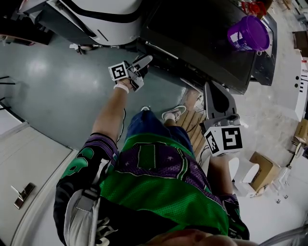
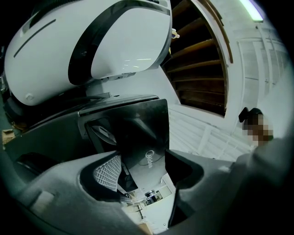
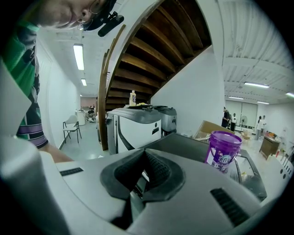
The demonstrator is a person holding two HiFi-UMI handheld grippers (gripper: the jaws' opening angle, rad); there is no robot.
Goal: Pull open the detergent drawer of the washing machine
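Note:
The dark washing machine [image 1: 202, 33] stands in front of me. At its upper left front corner, the glossy black drawer front [image 2: 144, 133] with a small logo fills the gap between my left gripper's fingers. My left gripper [image 1: 140, 65] [image 2: 144, 176] has its meshed left pad [image 2: 109, 172] and right finger [image 2: 186, 170] against the two sides of that front, closed on it. My right gripper [image 1: 211, 89] [image 3: 145, 156] hangs at the machine's right front, above its top in the right gripper view, with its pads together and nothing between them.
A purple tub [image 1: 248, 33] [image 3: 223, 149] stands on the machine's top. A white and grey machine [image 1: 96, 14] [image 2: 92, 46] sits close on the left. A wooden pallet [image 1: 192, 127] lies by my feet and a cardboard box [image 1: 262, 170] at the right. Wooden stairs [image 3: 151, 46] rise behind.

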